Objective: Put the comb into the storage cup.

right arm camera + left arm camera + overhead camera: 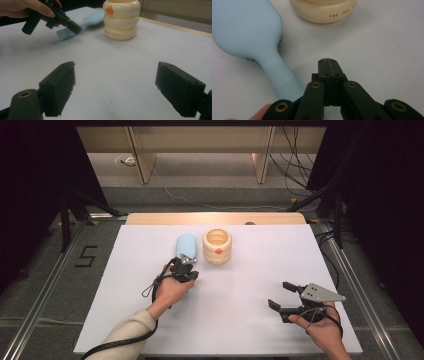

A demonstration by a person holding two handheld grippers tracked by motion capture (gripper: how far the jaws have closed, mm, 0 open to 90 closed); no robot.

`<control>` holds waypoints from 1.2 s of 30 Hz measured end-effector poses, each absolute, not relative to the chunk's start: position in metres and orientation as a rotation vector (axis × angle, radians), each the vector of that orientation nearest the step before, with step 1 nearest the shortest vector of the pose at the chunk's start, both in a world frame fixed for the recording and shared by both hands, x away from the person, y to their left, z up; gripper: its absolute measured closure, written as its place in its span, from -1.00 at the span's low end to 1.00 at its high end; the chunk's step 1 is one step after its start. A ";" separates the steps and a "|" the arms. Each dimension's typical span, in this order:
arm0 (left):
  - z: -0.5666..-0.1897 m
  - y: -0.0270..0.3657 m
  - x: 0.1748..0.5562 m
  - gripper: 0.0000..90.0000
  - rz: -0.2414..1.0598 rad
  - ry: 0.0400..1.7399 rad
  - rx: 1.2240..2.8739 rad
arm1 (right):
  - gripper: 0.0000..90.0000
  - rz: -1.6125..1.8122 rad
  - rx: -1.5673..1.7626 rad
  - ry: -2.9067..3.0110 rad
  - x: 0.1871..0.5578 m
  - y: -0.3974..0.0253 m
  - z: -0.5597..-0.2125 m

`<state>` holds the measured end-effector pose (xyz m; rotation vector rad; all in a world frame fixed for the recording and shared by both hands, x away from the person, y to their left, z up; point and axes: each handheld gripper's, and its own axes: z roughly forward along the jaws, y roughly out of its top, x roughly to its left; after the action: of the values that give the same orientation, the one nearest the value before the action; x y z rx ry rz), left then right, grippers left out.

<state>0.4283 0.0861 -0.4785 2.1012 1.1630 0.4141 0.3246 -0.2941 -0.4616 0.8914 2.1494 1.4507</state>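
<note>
Hairbrush [186,245], pale blue, lies bristles-down on the white table [240,320] with its handle pointing toward the person; just to its right stands a cream ringed container [217,246] bearing an orange duck mark, its top open in the high view. The left gripper [186,260] sits over the handle end of the brush. In the left gripper view its jaws are pressed together with nothing between them, and the handle [280,77] passes just beside them on the left; whether the jaws touch the handle cannot be told from this angle. The right gripper [281,295] is held low over the near right part of the table, well apart from both brush and container, with its jaws spread wide over bare surface. In the right gripper view the left hand [23,8] and its gripper appear above the brush handle, the container beside them.
</note>
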 end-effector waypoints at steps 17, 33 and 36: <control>-0.482 0.096 0.428 0.99 0.407 1.232 2.193 | -0.62 1.465 0.901 2.151 0.325 -0.296 -0.462; -0.475 0.114 0.431 0.99 0.449 1.300 2.198 | -0.61 1.458 0.907 2.155 0.325 -0.296 -0.462; -0.475 0.116 0.432 0.99 0.456 1.306 2.202 | -0.61 1.457 0.912 2.158 0.325 -0.296 -0.462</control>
<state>0.4321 0.1156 -0.4749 2.2016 1.3058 0.4559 0.3247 -0.2962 -0.4616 0.9124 2.1579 1.4566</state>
